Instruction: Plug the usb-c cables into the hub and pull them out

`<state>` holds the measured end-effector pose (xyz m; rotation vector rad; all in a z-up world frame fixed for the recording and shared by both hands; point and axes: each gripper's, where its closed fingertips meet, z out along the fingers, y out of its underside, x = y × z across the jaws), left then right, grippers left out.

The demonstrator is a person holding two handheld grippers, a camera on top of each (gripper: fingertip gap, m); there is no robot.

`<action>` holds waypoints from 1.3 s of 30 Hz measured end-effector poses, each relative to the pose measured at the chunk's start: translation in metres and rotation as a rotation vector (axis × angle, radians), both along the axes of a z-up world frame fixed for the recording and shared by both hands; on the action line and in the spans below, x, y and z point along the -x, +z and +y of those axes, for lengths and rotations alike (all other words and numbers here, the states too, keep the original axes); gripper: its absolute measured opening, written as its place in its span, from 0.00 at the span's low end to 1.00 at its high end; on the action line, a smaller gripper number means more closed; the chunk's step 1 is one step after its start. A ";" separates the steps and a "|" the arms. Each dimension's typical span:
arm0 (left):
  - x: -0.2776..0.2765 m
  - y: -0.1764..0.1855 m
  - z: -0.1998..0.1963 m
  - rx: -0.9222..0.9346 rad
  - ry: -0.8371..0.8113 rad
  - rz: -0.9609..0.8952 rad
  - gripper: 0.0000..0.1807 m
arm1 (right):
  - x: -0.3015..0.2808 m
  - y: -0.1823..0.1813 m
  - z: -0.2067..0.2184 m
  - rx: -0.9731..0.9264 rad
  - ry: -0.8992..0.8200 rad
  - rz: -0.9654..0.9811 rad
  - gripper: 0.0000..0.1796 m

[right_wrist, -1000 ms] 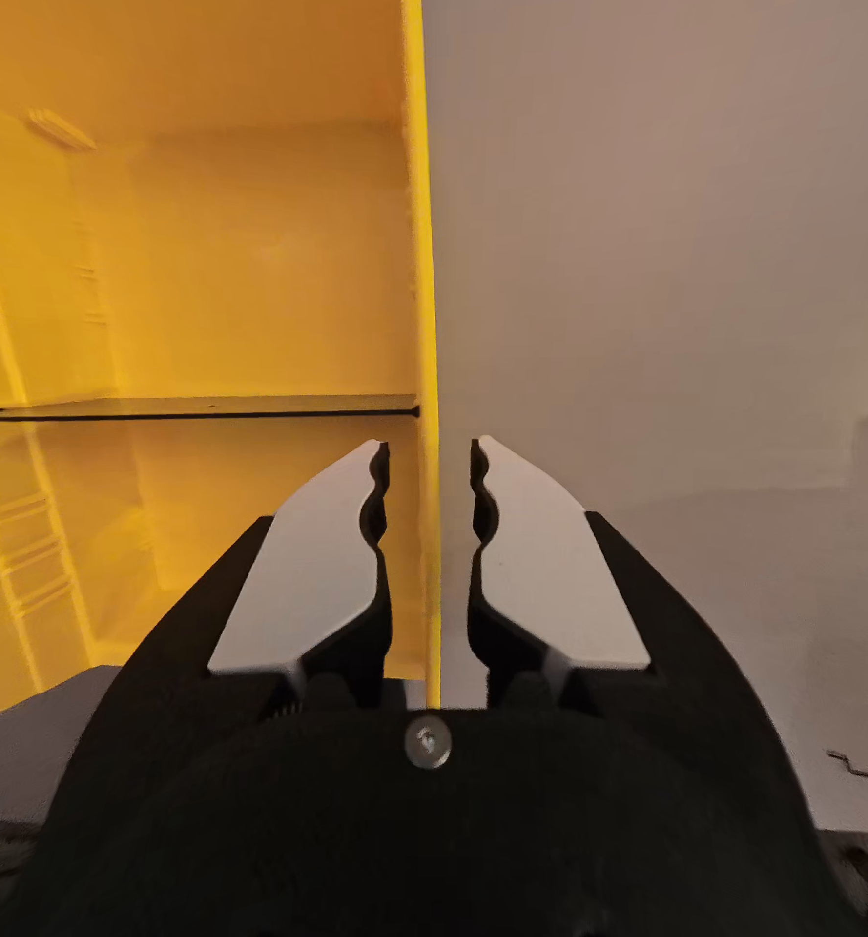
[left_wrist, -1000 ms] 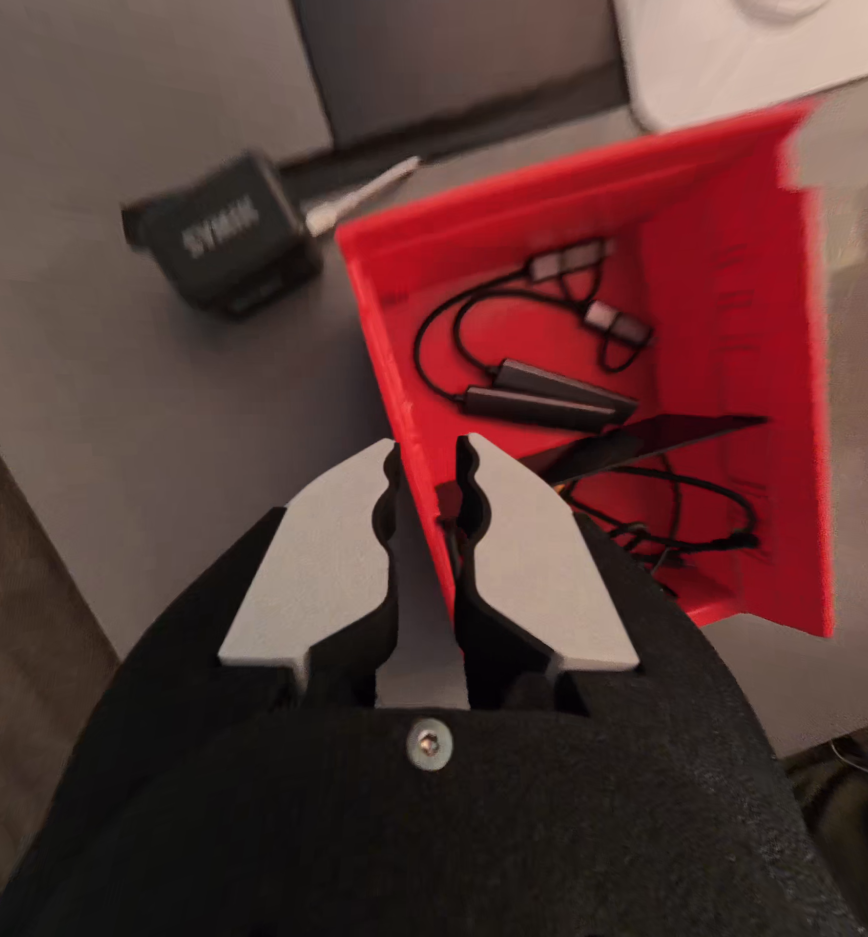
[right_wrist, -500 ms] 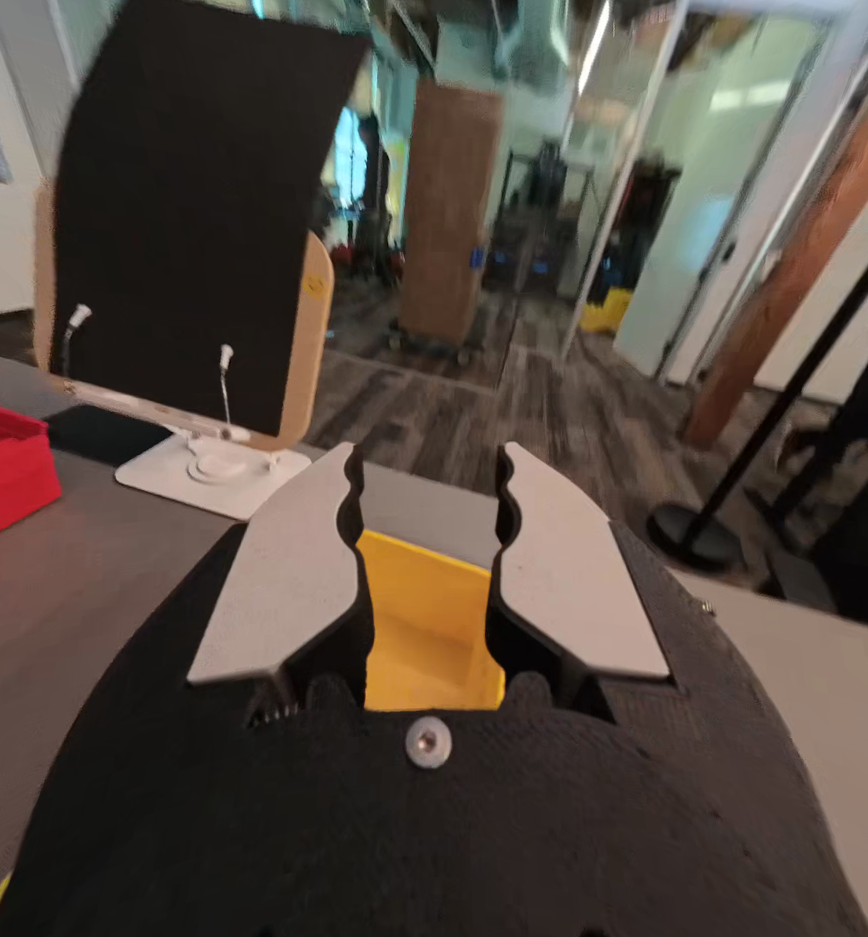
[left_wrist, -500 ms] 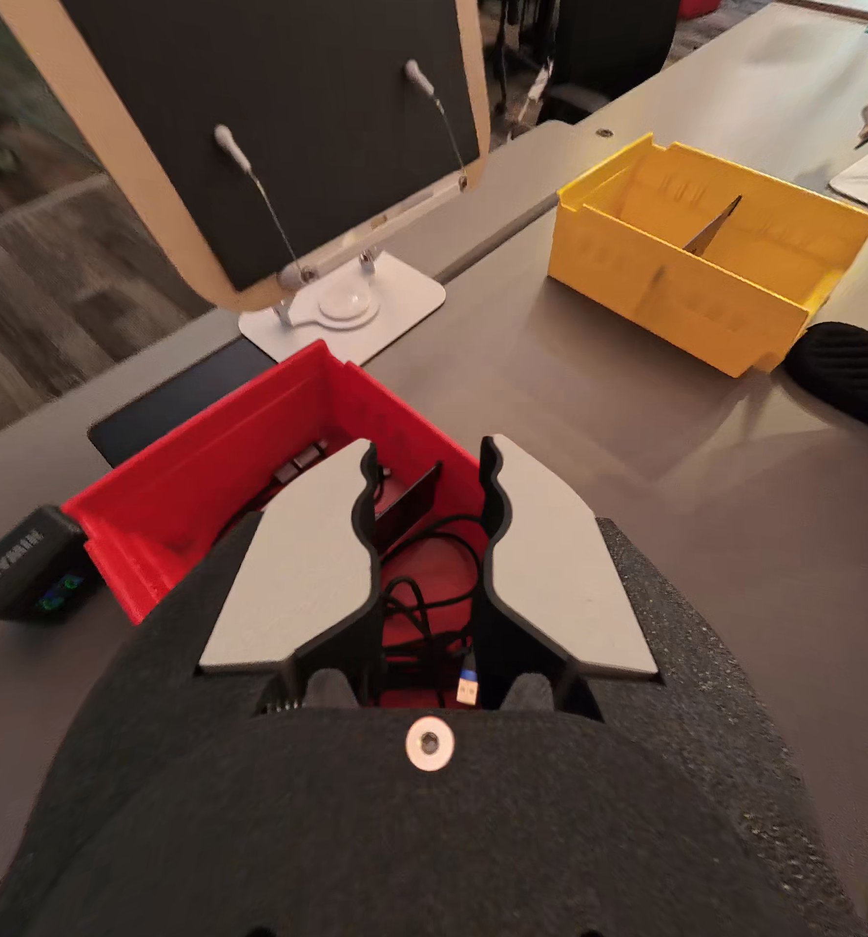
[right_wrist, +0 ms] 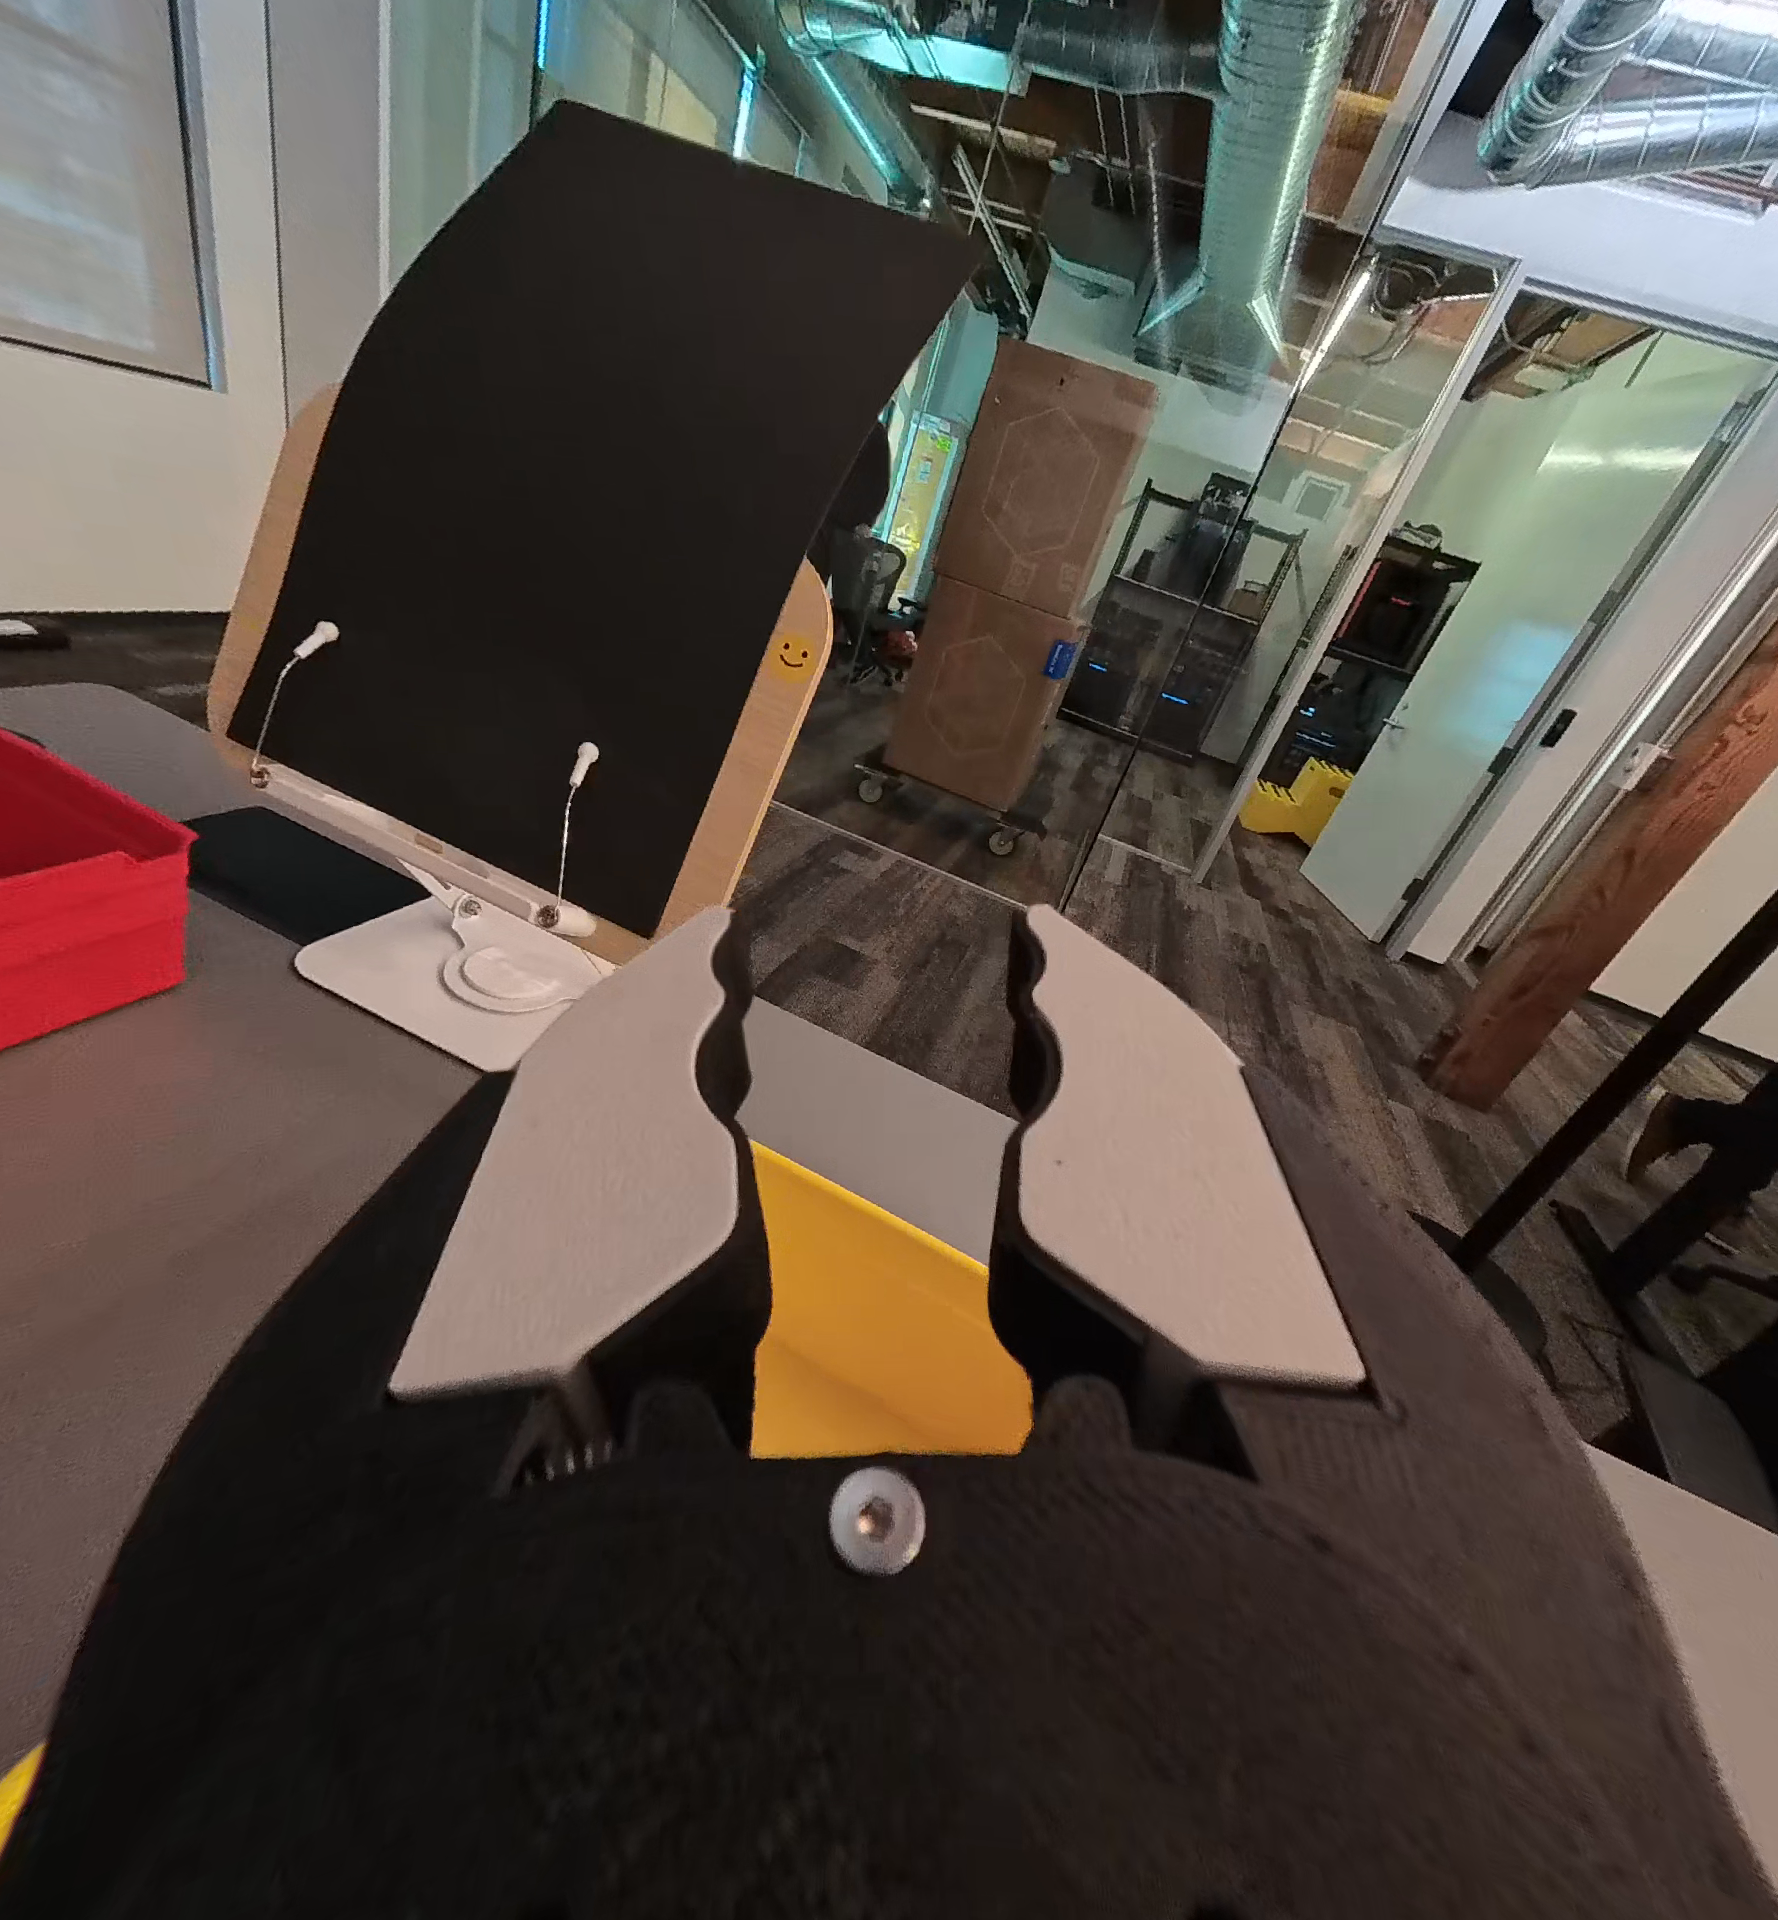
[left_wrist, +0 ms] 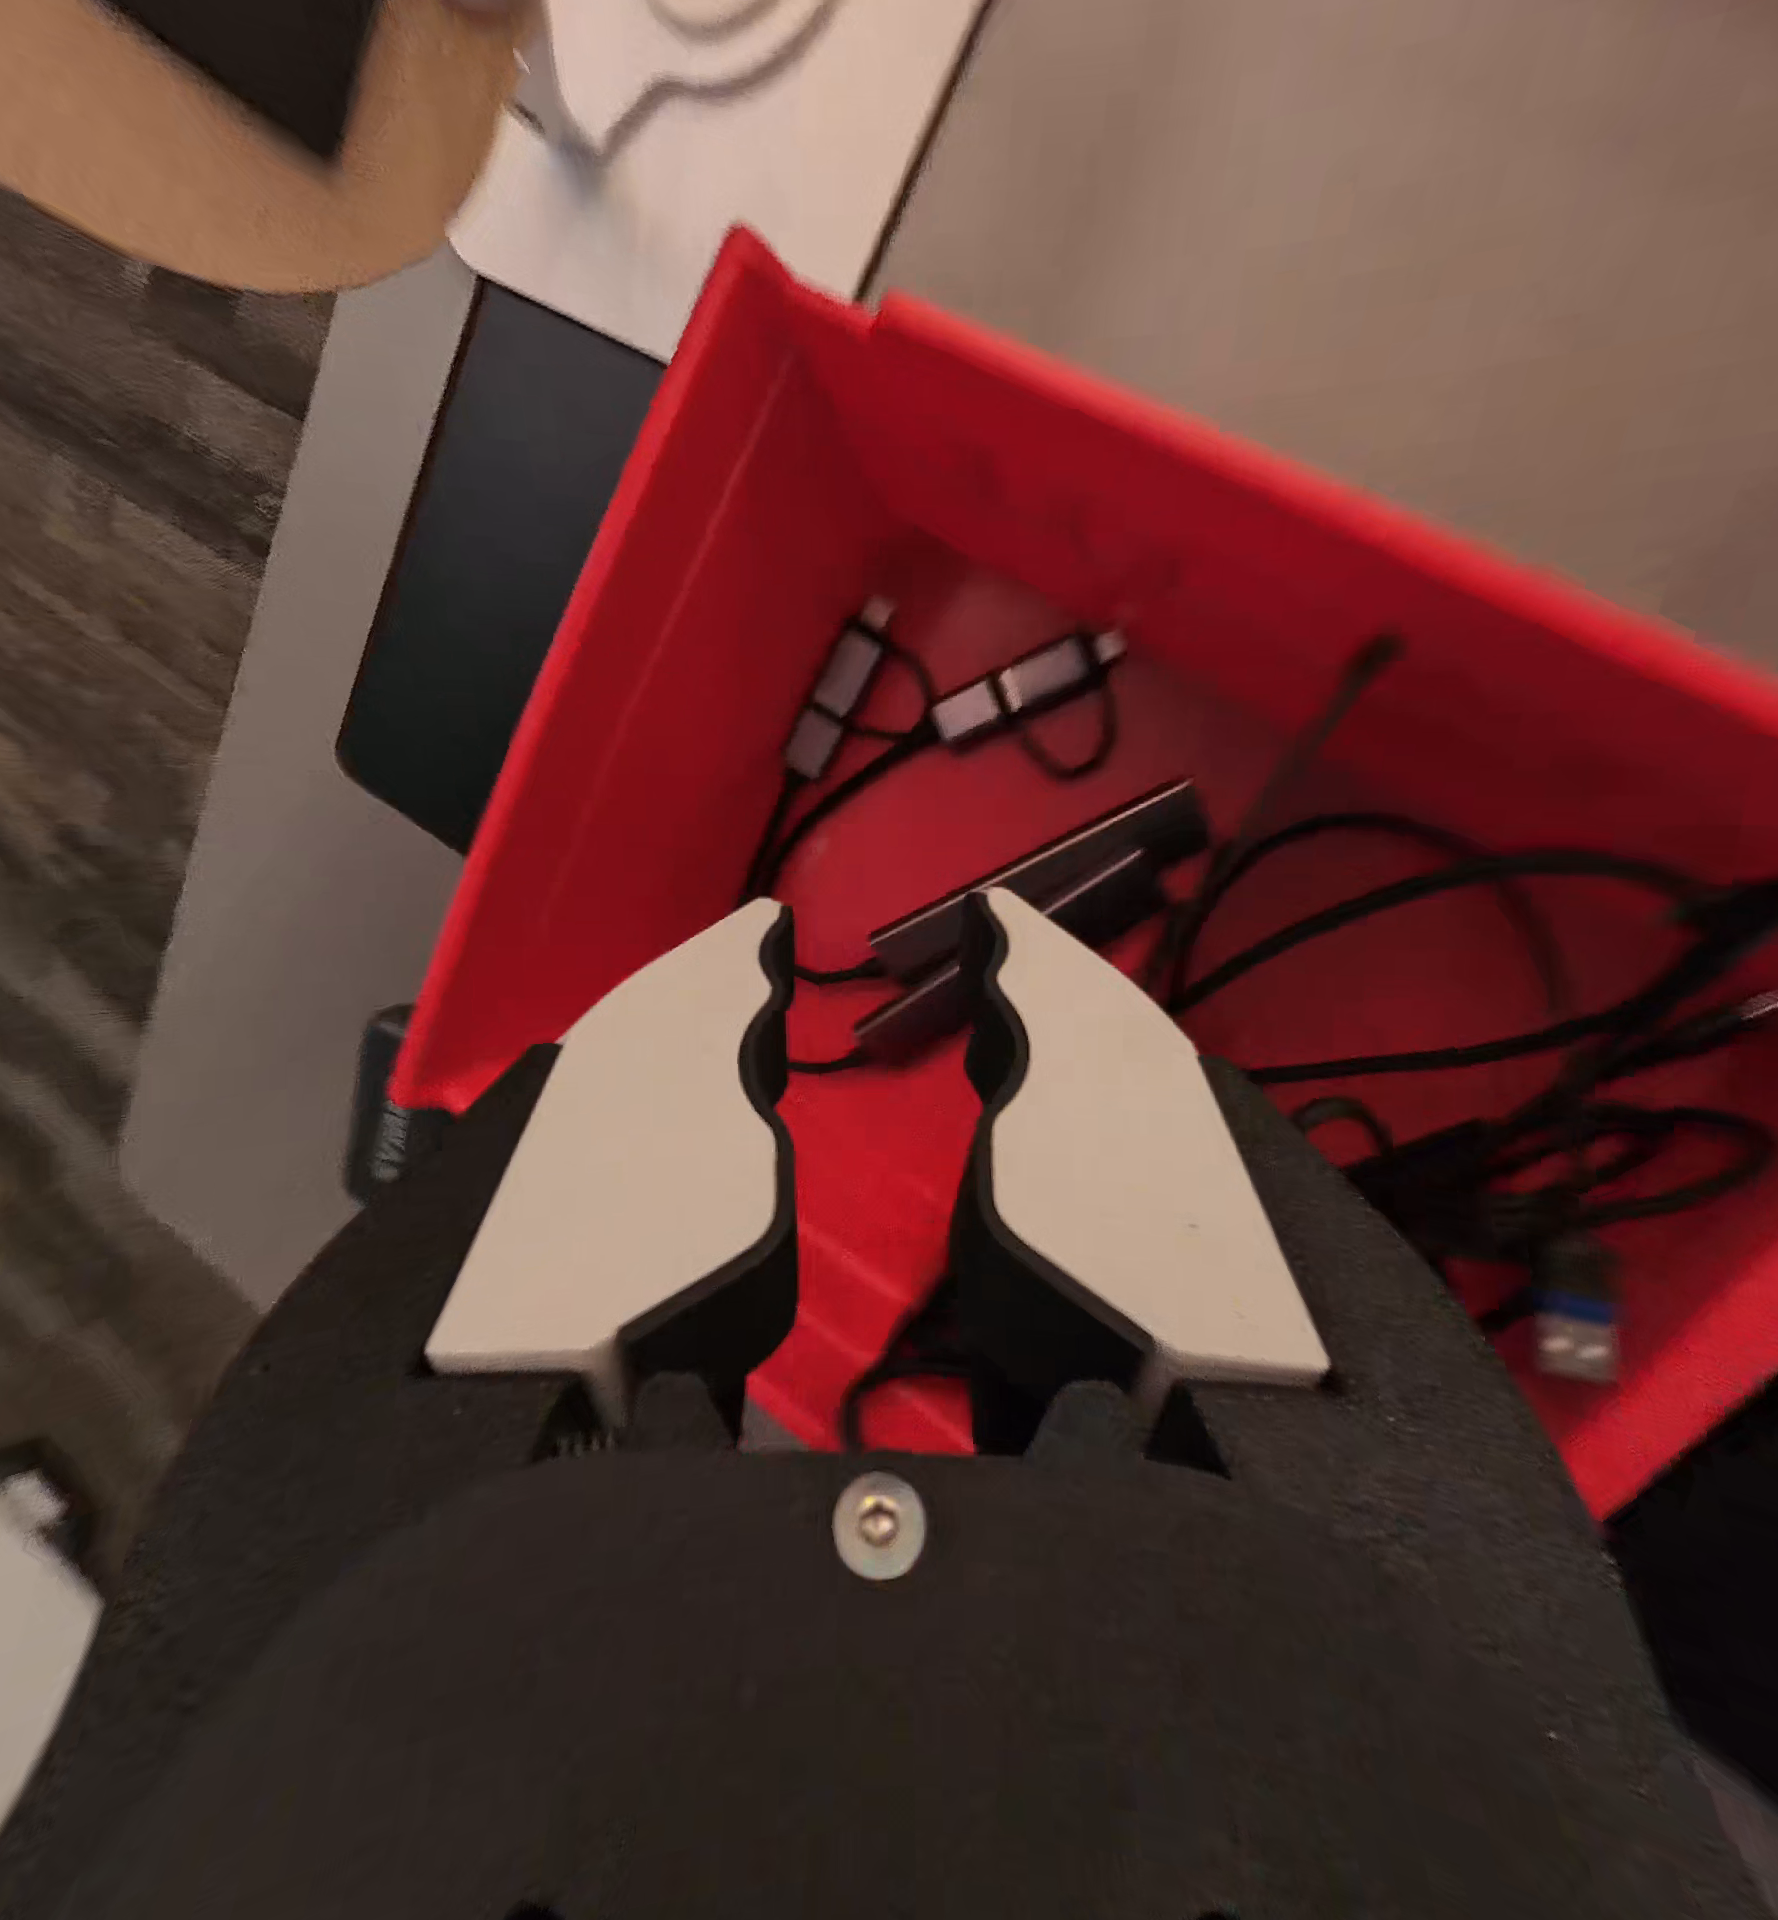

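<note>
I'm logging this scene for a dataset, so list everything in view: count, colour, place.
red bin: one, red, on the table, under the left claw
hubs: two, dark grey, side by side in the red bin, partly behind the claw tips
adapter plugs: two pairs, grey, far corner of the red bin
cables: tangled, count unclear, black, right part of the red bin
yellow bin: one, yellow, below the right claw
stand: one, black panel, white base, on the table
table: one, grey
left claw: open
right claw: open

The red bin is open-topped. Inside it, tangled black cables crowd its right side. Two dark hubs lie at its middle.
</note>
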<state>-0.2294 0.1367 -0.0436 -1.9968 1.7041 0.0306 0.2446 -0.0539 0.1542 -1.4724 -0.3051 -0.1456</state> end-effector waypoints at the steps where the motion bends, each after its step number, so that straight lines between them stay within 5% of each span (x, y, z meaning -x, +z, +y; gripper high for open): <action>1: 0.001 -0.007 0.005 0.003 -0.033 0.052 0.17 | -0.002 -0.001 0.001 0.002 -0.007 -0.005 0.27; 10: 0.022 -0.071 0.031 0.119 -0.201 0.362 0.15 | -0.035 -0.011 0.004 0.036 -0.095 0.004 0.27; 15: 0.005 -0.081 0.014 0.221 -0.298 0.295 0.13 | -0.044 -0.015 0.005 0.055 -0.128 -0.008 0.27; 26: -0.025 -0.083 0.027 -0.008 -0.513 0.273 0.11 | -0.045 -0.030 0.016 0.115 -0.149 -0.043 0.26; 39: -0.019 -0.108 0.039 0.109 -0.607 0.388 0.08 | -0.052 -0.051 0.024 0.207 -0.190 -0.096 0.26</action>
